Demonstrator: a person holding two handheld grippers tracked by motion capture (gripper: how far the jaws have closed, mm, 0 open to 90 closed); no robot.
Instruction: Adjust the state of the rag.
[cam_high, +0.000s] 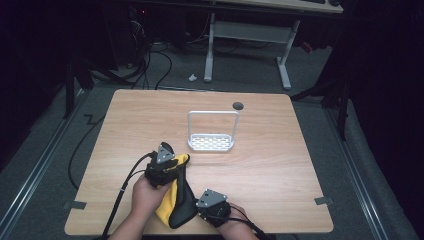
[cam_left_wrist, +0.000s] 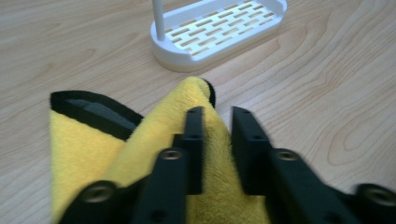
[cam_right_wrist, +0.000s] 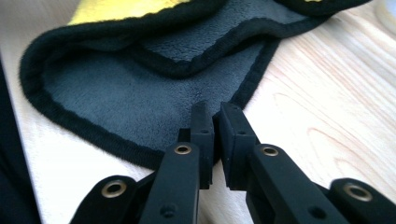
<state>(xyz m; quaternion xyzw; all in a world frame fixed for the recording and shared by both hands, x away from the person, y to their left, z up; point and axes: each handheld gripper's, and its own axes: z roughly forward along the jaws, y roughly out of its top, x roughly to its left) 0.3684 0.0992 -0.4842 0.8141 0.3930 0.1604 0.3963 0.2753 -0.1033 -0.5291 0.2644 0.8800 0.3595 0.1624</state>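
One cloth (cam_high: 176, 200), one white rack (cam_high: 212, 131), two claws.

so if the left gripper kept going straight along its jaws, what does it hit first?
Probably the white rack. The left gripper, pinching the yellow cloth, points at its slotted base across bare table. Depth is hard to judge, so it might pass just right of the near upright post.
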